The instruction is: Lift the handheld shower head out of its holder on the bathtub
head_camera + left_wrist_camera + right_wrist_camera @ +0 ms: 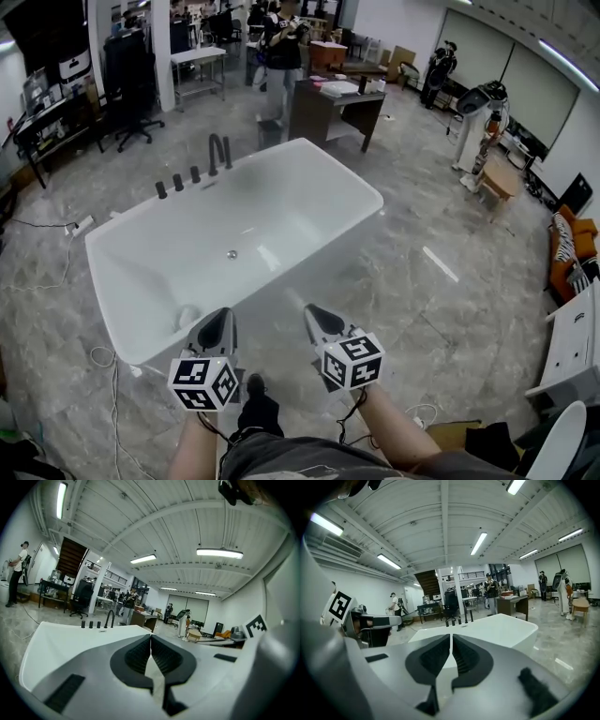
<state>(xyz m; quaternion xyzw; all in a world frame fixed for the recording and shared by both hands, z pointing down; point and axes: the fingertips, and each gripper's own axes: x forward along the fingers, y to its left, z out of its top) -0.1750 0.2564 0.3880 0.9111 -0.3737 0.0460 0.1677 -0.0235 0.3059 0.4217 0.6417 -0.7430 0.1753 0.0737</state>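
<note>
A white bathtub stands ahead of me. On its far left rim is a row of black fittings: three knobs, an arched spout and, beside it, a slim upright handheld shower head in its holder. The same fittings are small and distant in the left gripper view and the right gripper view. My left gripper and right gripper hover side by side at the tub's near rim, far from the fittings. Both are shut and hold nothing.
A dark desk and a standing person are beyond the tub. A black office chair is at back left. Loose cable lies on the marble floor by the tub's near left corner. A white cabinet stands at right.
</note>
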